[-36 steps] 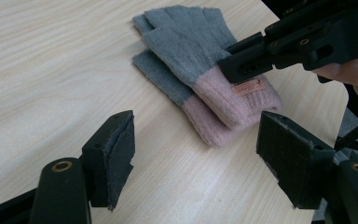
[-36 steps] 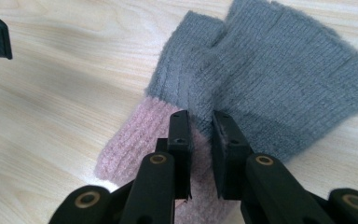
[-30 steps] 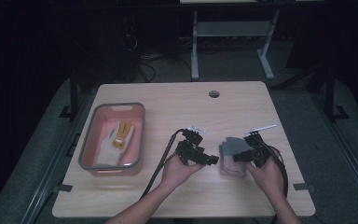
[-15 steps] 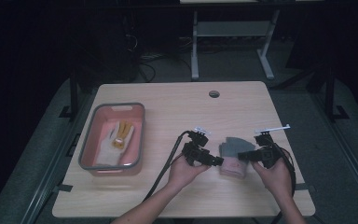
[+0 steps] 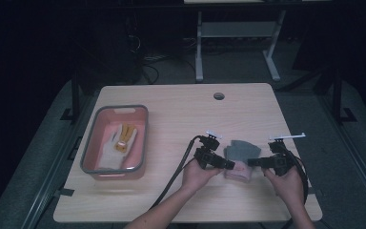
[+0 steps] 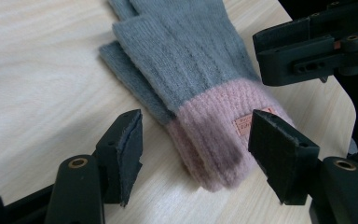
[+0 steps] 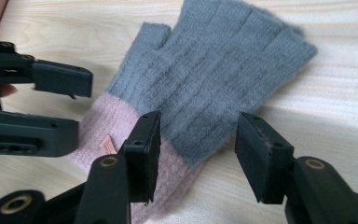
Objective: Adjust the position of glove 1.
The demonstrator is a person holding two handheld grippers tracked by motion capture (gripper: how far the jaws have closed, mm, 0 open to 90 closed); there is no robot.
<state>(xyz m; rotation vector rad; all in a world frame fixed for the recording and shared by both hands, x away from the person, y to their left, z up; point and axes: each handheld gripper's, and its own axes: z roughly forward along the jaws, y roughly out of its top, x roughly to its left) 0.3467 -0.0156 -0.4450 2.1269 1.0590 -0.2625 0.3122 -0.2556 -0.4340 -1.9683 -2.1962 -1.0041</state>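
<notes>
Left tongs (image 6: 193, 154) apart, jaws just been closing, straddling pink cuff of glove (image 6: 193, 70), not pressing. Right tongs (image 7: 198, 154) apart, jaws just been opening, glove edge between. Glove grey-fingered, flat on surface (image 5: 171, 109), between both tongs.

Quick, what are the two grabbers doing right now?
Left gripper: open, has just been closing, astride the grey knitted glove's pink cuff.
Right gripper: open, has just been opening, holding nothing.

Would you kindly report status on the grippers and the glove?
Left gripper open, jaws closing, straddling the pink cuff. Right gripper open, jaws opening, none gripping. Glove flat on table. Nothing obstructing.
</notes>
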